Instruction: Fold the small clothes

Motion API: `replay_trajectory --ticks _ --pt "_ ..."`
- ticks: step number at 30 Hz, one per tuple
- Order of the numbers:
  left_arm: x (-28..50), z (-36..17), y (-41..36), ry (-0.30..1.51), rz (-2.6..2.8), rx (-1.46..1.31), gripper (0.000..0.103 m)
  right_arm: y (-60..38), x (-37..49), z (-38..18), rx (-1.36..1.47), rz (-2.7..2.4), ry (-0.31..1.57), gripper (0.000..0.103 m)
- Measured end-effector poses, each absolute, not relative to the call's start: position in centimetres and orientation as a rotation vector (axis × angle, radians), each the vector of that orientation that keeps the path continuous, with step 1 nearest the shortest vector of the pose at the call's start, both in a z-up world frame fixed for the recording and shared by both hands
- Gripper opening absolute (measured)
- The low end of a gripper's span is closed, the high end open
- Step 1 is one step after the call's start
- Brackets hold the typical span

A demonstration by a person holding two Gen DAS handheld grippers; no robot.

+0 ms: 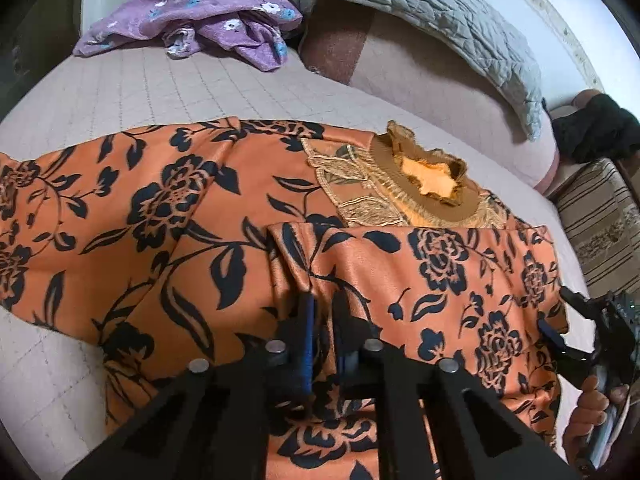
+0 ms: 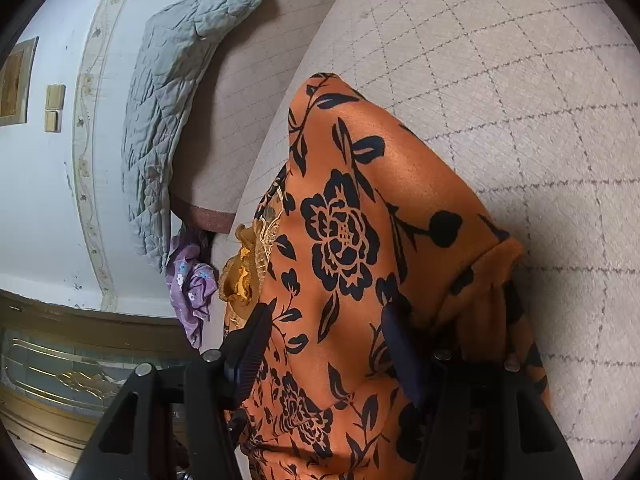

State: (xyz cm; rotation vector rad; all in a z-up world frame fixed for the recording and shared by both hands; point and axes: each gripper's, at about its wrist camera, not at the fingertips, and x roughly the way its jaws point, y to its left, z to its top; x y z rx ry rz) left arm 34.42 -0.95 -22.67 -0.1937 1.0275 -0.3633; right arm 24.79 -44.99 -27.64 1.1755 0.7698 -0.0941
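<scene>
An orange garment with black flowers (image 1: pixel 160 220) lies spread on the beige quilted bed cover (image 1: pixel 120 88), its gold-trimmed collar (image 1: pixel 424 176) toward the far side. One sleeve part is folded across the body. My left gripper (image 1: pixel 324 304) is shut on a raised pleat of that folded fabric. At the garment's right edge, a hand (image 1: pixel 592 404) holds my right gripper (image 1: pixel 556 312). In the right wrist view my right gripper (image 2: pixel 326 316) stands open, jaws wide apart, with the orange garment (image 2: pixel 360 200) lying between and over its fingers.
A crumpled purple flowered garment (image 1: pixel 200 20) lies at the far left of the bed. A grey quilted blanket (image 1: pixel 420 4) drapes over a pink bolster against the wall. A striped seat (image 1: pixel 600 220) and a dark bundle (image 1: pixel 600 128) are at the right.
</scene>
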Motion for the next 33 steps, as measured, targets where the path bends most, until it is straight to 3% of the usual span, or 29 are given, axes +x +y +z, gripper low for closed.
replay_trajectory --ticks 4,6,8,10,12,13,14,18,33 --pt "34.6 -22.3 -1.4 1.012 -0.349 -0.167 0.008 -44.9 24.8 -27.7 1.163 -0.098 0.777 0.061" --pt "34.6 -22.2 -1.7 1.018 -0.333 -0.145 0.017 -44.8 24.9 -27.6 1.161 -0.100 0.780 0.061" --pt "34.6 -22.2 -1.8 1.027 -0.312 -0.122 0.063 -44.7 25.0 -27.5 1.159 -0.104 0.784 0.061" --pt "34.5 -22.1 -1.8 1.008 -0.291 -0.109 0.067 -44.6 25.1 -27.5 1.155 -0.108 0.787 0.061" --pt "34.5 -22.1 -1.7 1.014 -0.322 -0.126 0.066 -44.4 25.2 -27.4 1.144 -0.114 0.789 0.061" --pt "34.5 -22.2 -1.7 1.021 -0.352 -0.149 0.057 -44.3 25.3 -27.4 1.138 -0.114 0.791 0.061" --pt "34.5 -22.4 -1.8 1.034 -0.355 -0.149 0.035 -44.3 25.3 -27.3 1.132 -0.117 0.792 0.061" --pt "34.4 -22.6 -1.5 1.014 -0.339 -0.130 0.006 -44.0 25.5 -27.2 1.109 -0.122 0.795 0.061" --pt "35.6 -17.0 0.6 0.748 -0.238 -0.074 0.003 -41.9 26.2 -25.2 1.045 0.034 0.696 0.062"
